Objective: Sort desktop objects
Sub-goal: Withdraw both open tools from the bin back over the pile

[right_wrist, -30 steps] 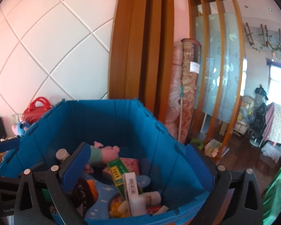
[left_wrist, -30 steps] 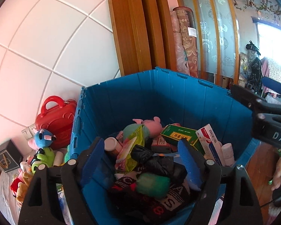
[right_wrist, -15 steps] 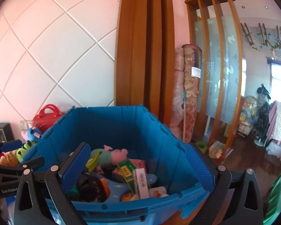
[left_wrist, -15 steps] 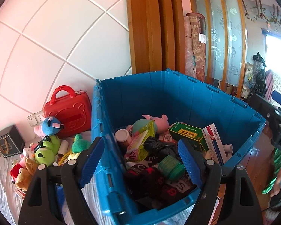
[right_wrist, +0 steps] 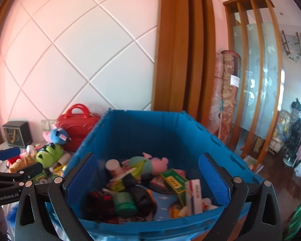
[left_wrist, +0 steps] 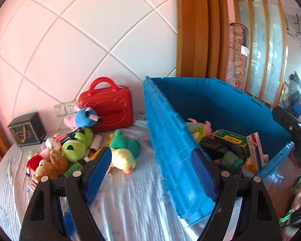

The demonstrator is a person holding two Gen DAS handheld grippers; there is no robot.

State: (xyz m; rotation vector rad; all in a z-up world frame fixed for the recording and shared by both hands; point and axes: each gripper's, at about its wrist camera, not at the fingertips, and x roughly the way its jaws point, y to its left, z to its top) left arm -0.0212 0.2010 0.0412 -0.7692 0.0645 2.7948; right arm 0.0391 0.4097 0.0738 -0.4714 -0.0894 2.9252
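Observation:
A blue plastic crate (left_wrist: 170,140) stands on the cloth-covered table and holds a pink pig plush (right_wrist: 156,161), a green box (right_wrist: 175,181), a green jar (right_wrist: 124,201) and dark cloth. It also fills the right wrist view (right_wrist: 150,132). Left of it lies a pile of plush toys: a green frog (left_wrist: 75,146), a green-and-yellow duck (left_wrist: 123,153), a blue one (left_wrist: 86,118). My left gripper (left_wrist: 150,172) is open and empty, straddling the crate's left wall. My right gripper (right_wrist: 148,178) is open and empty above the crate's near side.
A red toy suitcase (left_wrist: 108,108) stands against the tiled wall behind the plush pile. A dark square box (left_wrist: 26,129) sits at the far left. Wooden pillars and a glass partition (left_wrist: 260,46) stand behind the crate. Dark wooden floor lies to the right.
My left gripper has swung left, from over the crate's contents to its left wall, bringing the plush pile into view. My right gripper has drawn back and turned slightly left. Both stay open.

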